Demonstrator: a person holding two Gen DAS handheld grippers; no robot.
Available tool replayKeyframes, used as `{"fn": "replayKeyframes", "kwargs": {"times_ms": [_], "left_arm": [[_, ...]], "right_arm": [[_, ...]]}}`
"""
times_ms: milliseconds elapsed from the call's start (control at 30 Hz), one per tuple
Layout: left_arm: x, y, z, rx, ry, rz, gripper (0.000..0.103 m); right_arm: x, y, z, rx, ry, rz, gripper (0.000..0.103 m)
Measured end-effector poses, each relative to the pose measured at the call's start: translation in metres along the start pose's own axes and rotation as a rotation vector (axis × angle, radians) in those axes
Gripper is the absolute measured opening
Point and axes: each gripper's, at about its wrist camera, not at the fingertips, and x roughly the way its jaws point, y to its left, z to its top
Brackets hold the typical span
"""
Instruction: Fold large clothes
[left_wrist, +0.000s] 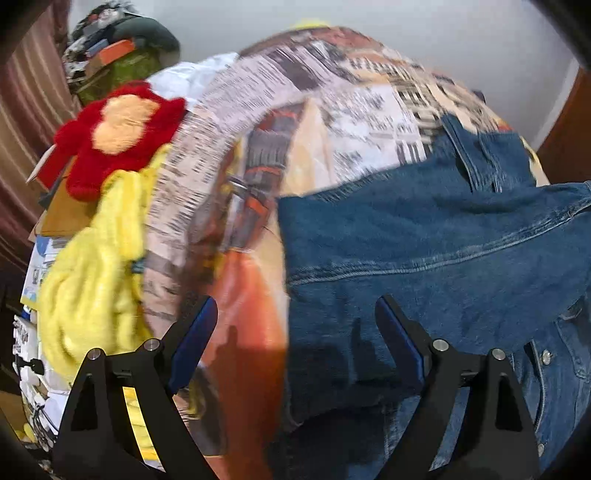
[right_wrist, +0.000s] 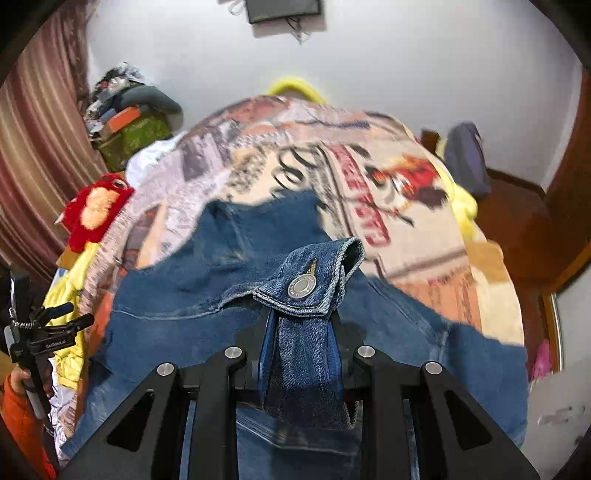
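My right gripper (right_wrist: 301, 321) is pinching the blue denim jacket's (right_wrist: 207, 295) buttoned cuff (right_wrist: 306, 280); my left gripper (left_wrist: 295, 325) is hovering spread wide, empty.

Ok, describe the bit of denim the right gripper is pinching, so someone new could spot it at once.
Start at the printed blanket covering the bed, then find the blue denim jacket lying across it. The right gripper is shut on the jacket's cuff, lifted above the rest of the denim. It stands out by its round silver snap button and pale stitched edge.
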Motion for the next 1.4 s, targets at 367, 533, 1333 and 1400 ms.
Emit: {"fn": "replayKeyframes", "kwargs": {"times_ms": [367, 533, 1333, 1400], "left_arm": [[0.029, -0.048, -0.014, 0.123, 0.065, -0.011, 0.088], [0.037, -0.041, -0.017, 0.086, 0.079, -0.027, 0.095], [-0.042, -0.100, 0.033, 0.187, -0.131, -0.043, 0.096], [-0.058, -0.115, 0.045, 0.194, -0.177, -0.084, 0.096]], "right_arm": [[0.049, -0.036, -0.049, 0.033, 0.114, -0.035, 0.023], [0.071, -0.042, -0.062, 0.042, 0.161, -0.045, 0.023], [-0.059, -0.097, -0.047, 0.139, -0.082, -0.116, 0.071], [-0.077, -0.113, -0.048, 0.169, -0.121, -0.130, 0.071]]}}
